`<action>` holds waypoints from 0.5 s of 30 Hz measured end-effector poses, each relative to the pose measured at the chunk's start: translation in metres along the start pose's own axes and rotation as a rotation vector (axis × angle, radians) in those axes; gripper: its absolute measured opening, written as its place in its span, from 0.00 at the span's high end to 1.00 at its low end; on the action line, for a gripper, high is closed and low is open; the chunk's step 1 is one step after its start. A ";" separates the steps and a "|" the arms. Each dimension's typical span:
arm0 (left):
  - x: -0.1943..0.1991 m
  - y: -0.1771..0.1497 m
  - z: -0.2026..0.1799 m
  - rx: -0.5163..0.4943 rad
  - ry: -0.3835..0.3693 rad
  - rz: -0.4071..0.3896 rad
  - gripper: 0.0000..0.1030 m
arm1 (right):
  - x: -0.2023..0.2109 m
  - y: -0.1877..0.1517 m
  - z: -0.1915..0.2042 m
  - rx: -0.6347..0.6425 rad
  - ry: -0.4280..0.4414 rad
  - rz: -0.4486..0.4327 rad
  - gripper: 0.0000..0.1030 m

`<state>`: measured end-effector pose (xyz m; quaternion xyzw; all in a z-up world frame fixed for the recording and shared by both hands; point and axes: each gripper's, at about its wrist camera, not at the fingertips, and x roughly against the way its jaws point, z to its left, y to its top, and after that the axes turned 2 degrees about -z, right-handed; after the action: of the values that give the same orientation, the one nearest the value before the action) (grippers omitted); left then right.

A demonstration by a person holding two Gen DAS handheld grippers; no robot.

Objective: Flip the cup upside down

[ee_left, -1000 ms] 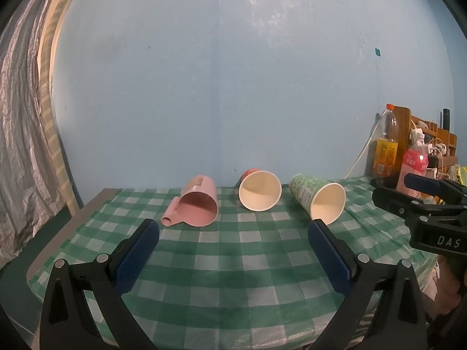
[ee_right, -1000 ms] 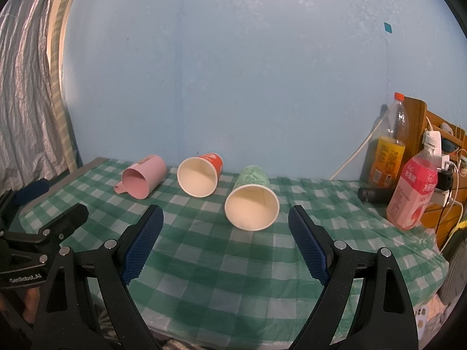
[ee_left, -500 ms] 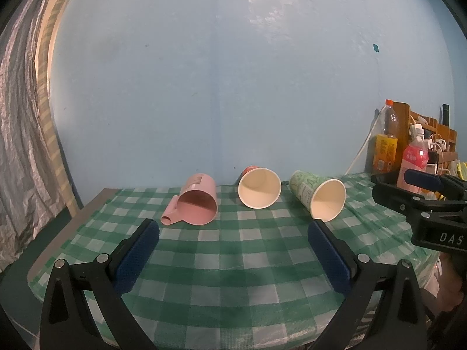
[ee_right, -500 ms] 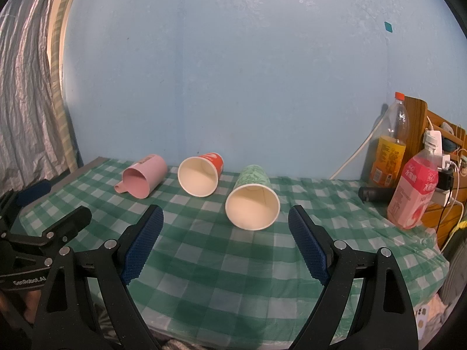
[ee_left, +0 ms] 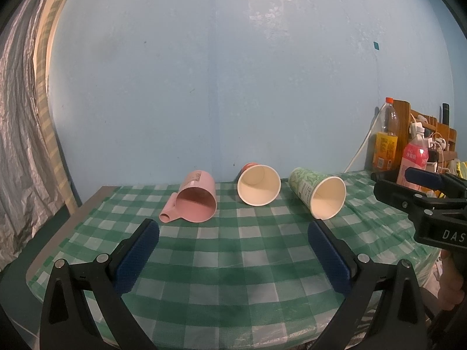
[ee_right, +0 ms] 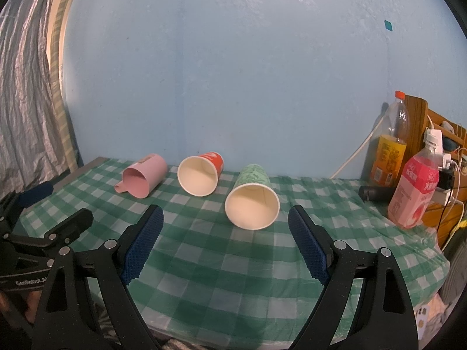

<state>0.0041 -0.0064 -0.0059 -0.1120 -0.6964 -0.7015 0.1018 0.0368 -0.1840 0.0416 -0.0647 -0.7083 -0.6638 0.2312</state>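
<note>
Cups are lying sideways on the bench; green cup at twelve o'clock of the right tool, standing apart. Closing across its mid-body is advisable.

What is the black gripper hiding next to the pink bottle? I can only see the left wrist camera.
Observer: In the right wrist view, a short black tube lies on the tablecloth beside the pink bottle.
Operator: Is the middle cup red all over?
Observer: The red cup has a white mark on its side.
Operator: Is the green cup close to the other gripper?
Observer: The green cup lies with its mouth facing the right gripper, just ahead of its open fingers and untouched.
</note>
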 end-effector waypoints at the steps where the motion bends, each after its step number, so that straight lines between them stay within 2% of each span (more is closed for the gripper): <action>1: 0.000 0.000 0.000 0.000 -0.001 0.000 0.00 | 0.000 0.000 0.000 0.000 0.000 0.000 0.16; 15: -0.003 0.000 0.000 -0.003 -0.003 0.008 0.00 | -0.001 0.001 -0.001 -0.002 0.000 0.003 0.16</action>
<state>0.0067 -0.0067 -0.0071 -0.1158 -0.6951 -0.7020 0.1033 0.0381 -0.1842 0.0419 -0.0660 -0.7075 -0.6643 0.2320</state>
